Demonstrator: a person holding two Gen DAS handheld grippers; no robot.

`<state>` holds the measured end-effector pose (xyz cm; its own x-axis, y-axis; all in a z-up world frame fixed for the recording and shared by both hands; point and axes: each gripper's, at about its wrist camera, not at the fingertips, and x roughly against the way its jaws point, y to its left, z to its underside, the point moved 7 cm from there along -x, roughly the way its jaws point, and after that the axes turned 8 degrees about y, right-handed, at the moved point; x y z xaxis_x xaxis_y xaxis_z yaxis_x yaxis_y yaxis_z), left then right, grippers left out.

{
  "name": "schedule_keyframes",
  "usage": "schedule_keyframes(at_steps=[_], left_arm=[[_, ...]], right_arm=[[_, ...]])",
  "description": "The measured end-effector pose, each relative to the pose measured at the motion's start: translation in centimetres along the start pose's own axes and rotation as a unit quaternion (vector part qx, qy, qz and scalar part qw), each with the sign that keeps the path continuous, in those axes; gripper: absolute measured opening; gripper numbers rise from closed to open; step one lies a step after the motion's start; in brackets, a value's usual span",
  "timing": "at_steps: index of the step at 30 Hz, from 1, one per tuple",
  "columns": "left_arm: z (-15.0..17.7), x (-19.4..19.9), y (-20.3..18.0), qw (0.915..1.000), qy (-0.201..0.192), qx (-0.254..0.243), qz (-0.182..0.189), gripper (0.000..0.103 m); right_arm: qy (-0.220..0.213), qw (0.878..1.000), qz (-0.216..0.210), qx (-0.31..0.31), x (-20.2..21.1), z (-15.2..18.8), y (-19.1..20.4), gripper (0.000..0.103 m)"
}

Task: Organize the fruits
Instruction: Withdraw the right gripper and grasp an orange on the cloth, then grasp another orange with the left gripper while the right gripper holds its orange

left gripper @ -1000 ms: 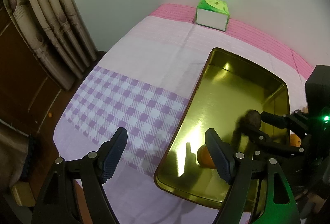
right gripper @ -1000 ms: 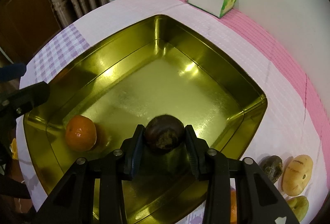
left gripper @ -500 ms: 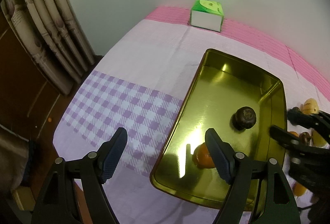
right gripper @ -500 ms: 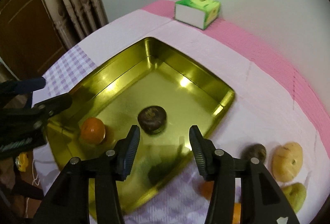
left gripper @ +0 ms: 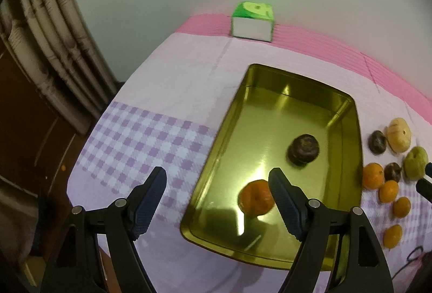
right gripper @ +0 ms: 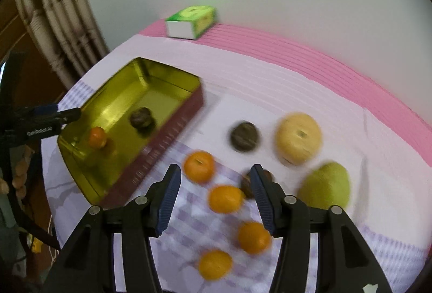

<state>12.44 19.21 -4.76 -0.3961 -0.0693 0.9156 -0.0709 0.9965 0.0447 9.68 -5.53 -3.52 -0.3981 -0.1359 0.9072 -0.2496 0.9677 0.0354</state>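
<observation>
Two claws, both empty, above the fruit table.

Right claw (right gripper: 214, 194) jaws just been opening, parted over loose oranges (right gripper: 225, 198) low in frame, gripping nothing; dark fruit (right gripper: 141, 117) released since earlier, now resting in gold tray (right gripper: 172, 120) beside an orange (right gripper: 97, 136). Left claw (left gripper: 216, 201) wide open, lower frame; tray's long axis toward green box (left gripper: 252, 20).

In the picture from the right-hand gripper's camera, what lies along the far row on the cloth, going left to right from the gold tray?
Gold tray → dark round fruit → pale yellow apple-like fruit. The green fruit sits nearer the camera, to the right of the row, so it is not part of the row.
</observation>
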Motion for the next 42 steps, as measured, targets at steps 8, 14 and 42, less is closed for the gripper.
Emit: schedule_keyframes(at_steps=[8, 14, 42], left_arm=[[0.8, 0.7, -2.8, 0.9992, -0.006, -0.037, 0.012, 0.078], [1.9, 1.1, -5.6, 0.9966, -0.01, -0.08, 0.018, 0.079], [5.2, 2.6, -13.7, 0.9816, -0.019, -0.174, 0.077, 0.083]], right_arm=[[0.039, 0.997, 0.012, -0.06, -0.4, 4.6, -4.8, 0.052], [0.064, 0.996, 0.0, -0.069, -2.2, 6.2, -4.9, 0.052], [0.087, 0.994, -0.018, -0.062, -5.8, 6.9, -5.7, 0.035]])
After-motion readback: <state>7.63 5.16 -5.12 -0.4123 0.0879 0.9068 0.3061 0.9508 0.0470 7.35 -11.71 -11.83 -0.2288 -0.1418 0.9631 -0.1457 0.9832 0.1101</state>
